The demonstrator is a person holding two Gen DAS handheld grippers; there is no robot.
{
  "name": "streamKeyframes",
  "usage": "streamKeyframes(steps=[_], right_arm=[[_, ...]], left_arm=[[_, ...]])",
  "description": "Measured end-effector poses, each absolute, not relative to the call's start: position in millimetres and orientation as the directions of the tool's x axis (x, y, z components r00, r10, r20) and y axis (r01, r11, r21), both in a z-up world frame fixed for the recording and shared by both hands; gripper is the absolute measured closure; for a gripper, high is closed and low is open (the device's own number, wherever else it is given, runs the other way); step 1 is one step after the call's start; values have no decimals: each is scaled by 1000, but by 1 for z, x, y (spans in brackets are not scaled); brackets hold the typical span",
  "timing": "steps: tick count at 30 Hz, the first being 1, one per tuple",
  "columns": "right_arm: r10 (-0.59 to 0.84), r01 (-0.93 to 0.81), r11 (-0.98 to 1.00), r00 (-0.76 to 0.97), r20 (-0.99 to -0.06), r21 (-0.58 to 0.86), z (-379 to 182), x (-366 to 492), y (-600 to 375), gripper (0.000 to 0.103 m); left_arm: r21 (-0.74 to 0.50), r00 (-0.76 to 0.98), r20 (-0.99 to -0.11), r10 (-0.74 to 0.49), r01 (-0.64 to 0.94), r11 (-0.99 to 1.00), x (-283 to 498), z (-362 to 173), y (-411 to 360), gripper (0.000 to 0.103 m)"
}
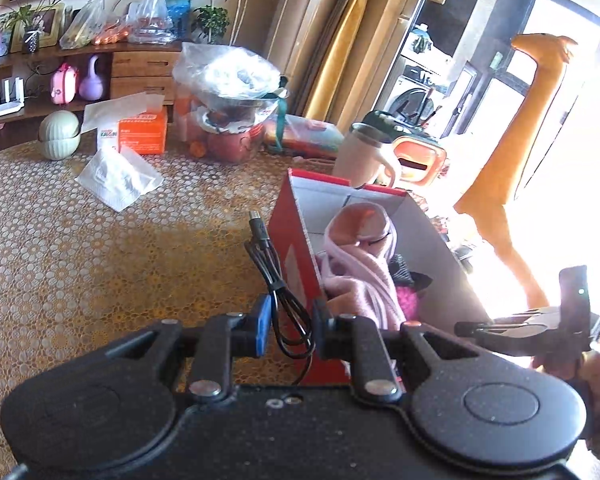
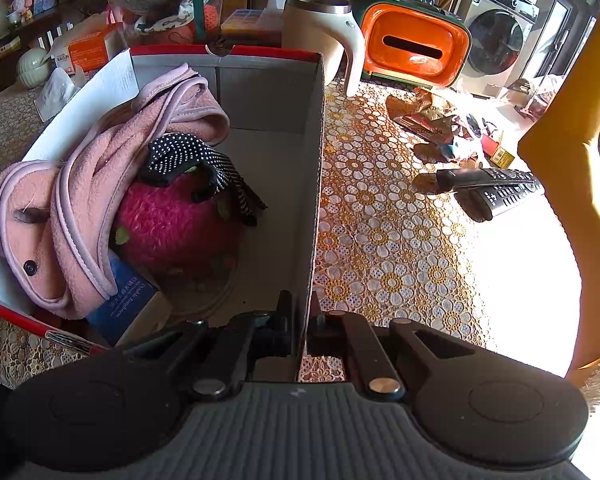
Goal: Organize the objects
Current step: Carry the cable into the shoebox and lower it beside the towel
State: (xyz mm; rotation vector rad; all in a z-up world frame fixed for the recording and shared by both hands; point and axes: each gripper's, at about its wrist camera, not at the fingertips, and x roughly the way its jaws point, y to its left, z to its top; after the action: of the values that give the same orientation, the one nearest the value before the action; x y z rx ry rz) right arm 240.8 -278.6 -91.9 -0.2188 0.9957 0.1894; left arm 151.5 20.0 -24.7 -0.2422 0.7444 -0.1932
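Observation:
My left gripper [image 1: 291, 326] is shut on a coiled black USB cable [image 1: 274, 280], held just left of the red-and-white cardboard box [image 1: 290, 248]. The box holds a pink fleece garment [image 2: 80, 200], a black dotted glove [image 2: 188, 160], a magenta fuzzy ball [image 2: 172, 224] and a blue booklet [image 2: 128, 308]. My right gripper [image 2: 300, 322] is shut on the box's right wall [image 2: 314, 184], one finger inside and one outside. The right gripper also shows at the right edge of the left wrist view [image 1: 540, 320].
The table carries a lace cloth [image 2: 380, 240]. On it lie two black remotes [image 2: 496, 188], wrappers [image 2: 432, 116], a cream mug [image 2: 320, 32], an orange tissue holder [image 2: 416, 48], tissue packs [image 1: 120, 176], a bagged fruit bowl [image 1: 228, 92] and a green jar [image 1: 59, 134]. A yellow chair back [image 2: 572, 208] stands to the right.

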Motion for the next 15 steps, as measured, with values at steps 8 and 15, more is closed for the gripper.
streamKeyframes(steps=[8, 15], right_arm=[[63, -258, 962, 532, -844, -91, -91, 242, -279, 97], [71, -260, 962, 534, -843, -83, -92, 241, -279, 97]], left_arm=[[-325, 707, -585, -398, 245, 913, 160, 14, -22, 84], [-316, 668, -595, -447, 317, 894, 186, 14, -65, 84]])
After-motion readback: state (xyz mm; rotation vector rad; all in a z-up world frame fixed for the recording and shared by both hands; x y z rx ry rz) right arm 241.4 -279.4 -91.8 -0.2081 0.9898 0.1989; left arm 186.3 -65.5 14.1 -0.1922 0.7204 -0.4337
